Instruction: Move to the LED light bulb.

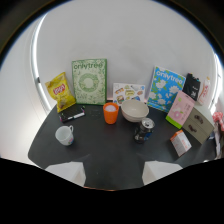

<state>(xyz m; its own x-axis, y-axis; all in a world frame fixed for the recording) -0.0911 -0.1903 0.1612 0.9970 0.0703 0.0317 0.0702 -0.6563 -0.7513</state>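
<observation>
LED light bulb point(180, 142) is probably the small white-and-orange carton near the right edge of the dark table point(100, 150), though its print is too small to read. It stands right of a drinks can point(144, 131) and beyond the right finger. The gripper point(112, 175) hovers at the table's near edge, its white fingers point(66, 172) spread wide and holding nothing. An orange cup point(111, 113) and white bowl point(134, 110) sit mid-table, a white mug point(65, 135) toward the left edge.
</observation>
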